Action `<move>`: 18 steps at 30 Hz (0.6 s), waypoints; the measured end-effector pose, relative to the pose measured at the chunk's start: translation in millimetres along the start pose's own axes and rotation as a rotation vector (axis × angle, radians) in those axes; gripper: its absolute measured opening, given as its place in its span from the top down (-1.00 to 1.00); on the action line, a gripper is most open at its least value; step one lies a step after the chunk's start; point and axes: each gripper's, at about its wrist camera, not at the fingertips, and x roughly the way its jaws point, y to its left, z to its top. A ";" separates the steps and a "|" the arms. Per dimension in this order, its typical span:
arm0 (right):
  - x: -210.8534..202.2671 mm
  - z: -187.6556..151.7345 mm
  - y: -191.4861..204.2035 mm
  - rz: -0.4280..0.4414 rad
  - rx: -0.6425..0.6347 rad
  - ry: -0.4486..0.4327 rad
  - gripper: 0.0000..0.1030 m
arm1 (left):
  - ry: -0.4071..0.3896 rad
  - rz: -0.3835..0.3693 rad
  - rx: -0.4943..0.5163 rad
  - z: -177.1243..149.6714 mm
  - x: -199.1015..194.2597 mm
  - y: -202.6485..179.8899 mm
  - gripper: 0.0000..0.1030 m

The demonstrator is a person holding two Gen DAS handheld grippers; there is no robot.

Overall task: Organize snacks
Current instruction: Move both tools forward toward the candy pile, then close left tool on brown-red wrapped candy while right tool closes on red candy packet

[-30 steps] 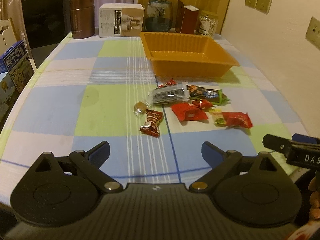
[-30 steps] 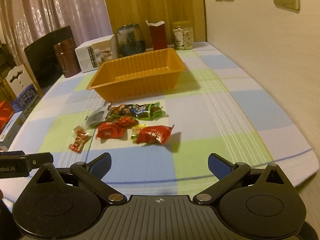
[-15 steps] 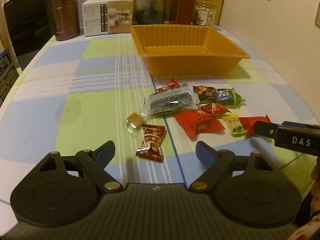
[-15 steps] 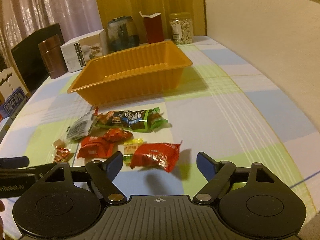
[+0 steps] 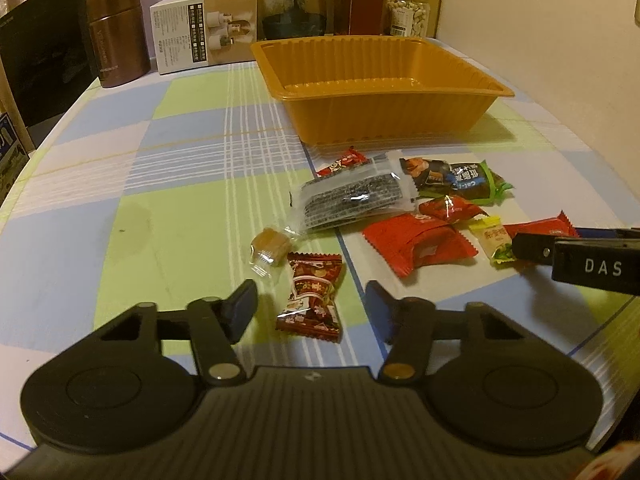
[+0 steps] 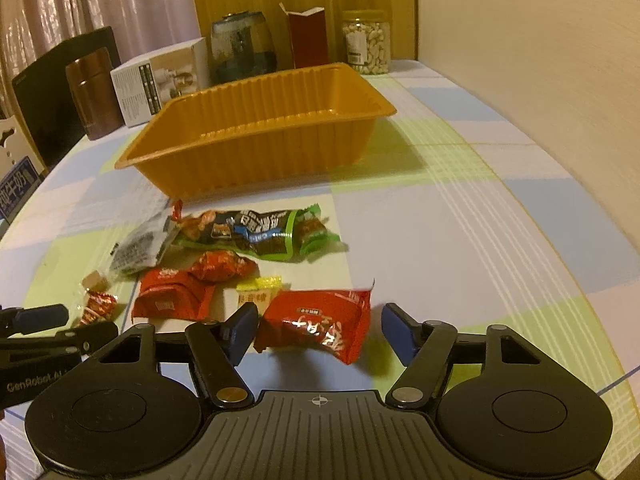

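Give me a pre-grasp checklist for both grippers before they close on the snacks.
1. Left gripper open: ok, jaws apart.
2. Dark red candy between the left jaws: ok, it lies on the tablecloth in the gap.
3. Right gripper open: ok, jaws apart.
4. Red snack packet between the right jaws: ok.
5. Right grasp free of neighbours: cannot tell, the yellow candy lies close by the packet.
6. Orange tray ready to receive: ok, nothing visible inside it.
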 end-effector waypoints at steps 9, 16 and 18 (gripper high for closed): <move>1.6 -1.4 -1.5 -0.014 -0.001 0.002 -0.01 | 0.000 -0.004 0.035 -0.7 4.1 -6.5 0.49; -3.5 -1.4 -3.2 -0.021 -0.002 -0.020 0.15 | -0.005 -0.006 0.039 -1.8 1.1 -8.4 0.61; -6.7 -0.5 -3.7 -0.026 0.000 -0.032 0.16 | -0.008 -0.011 0.042 -1.6 -1.6 -9.4 0.64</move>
